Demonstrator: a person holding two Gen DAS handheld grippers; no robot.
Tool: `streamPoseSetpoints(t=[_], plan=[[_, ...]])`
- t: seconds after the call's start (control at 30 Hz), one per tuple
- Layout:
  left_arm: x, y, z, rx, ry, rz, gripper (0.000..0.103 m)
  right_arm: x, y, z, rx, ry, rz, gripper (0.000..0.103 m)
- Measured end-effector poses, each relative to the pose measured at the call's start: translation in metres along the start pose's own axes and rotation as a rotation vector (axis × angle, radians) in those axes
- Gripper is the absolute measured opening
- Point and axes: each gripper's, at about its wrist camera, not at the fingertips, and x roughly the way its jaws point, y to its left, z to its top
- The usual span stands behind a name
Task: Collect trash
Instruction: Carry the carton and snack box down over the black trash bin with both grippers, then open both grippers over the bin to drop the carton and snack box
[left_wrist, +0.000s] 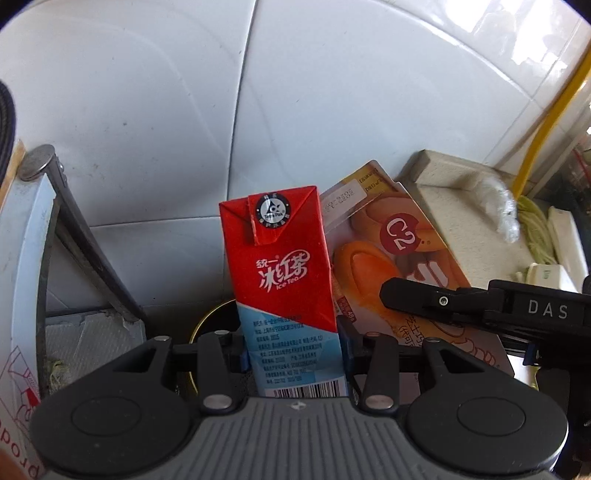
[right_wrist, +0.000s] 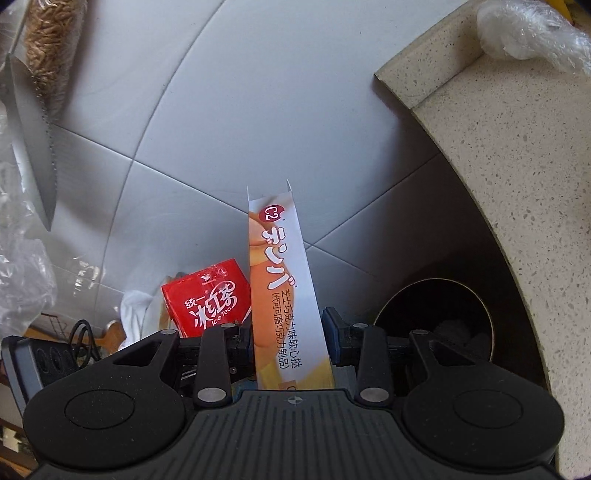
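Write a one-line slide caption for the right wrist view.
Right gripper shut on an orange snack box, beside the red ice tea carton, above a dark round bin.

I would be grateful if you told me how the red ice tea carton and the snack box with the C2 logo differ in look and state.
The ice tea carton is red above and pale blue below; the snack box is mostly white and orange. The ice tea carton is a sealed block with its top flaps folded down, while the snack box stands open at its top. The left gripper holds the carton; the right gripper holds the box. Both are gripped near the bottom and held upright.
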Motion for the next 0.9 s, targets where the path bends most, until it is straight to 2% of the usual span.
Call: streamPoseSetpoints(t=[0.1,0.2,0.37,0.4,0.43,0.53,0.67,0.9], plan=[[0.018,-0.003,0.003,0.014,0.031,0.063,0.040,0.013,-0.004,0.002,-0.012,0.008,-0.054,0.043],[0.037,-0.001,0.005,0.021,0.063,0.113,0.040,0.029,-0.008,0.004,-0.016,0.023,-0.094,0.049],[0.058,0.007,0.005,-0.016,0.107,0.121,0.040,0.050,-0.015,0.003,-0.011,0.030,-0.137,0.060],[0.060,0.008,0.004,-0.023,0.112,0.119,0.040,0.057,-0.016,0.005,-0.011,0.034,-0.143,0.069],[0.060,0.010,0.003,-0.030,0.114,0.114,0.040,0.060,-0.018,0.005,-0.010,0.033,-0.150,0.071],[0.058,0.017,0.000,-0.037,0.115,0.111,0.040,0.067,-0.020,0.005,0.006,0.042,-0.168,0.071],[0.051,0.025,-0.003,-0.061,0.119,0.088,0.041,0.059,-0.016,0.000,0.016,0.049,-0.161,0.071],[0.033,0.024,-0.010,-0.059,0.125,0.028,0.042,0.007,-0.013,-0.009,0.030,-0.002,-0.137,0.076]])
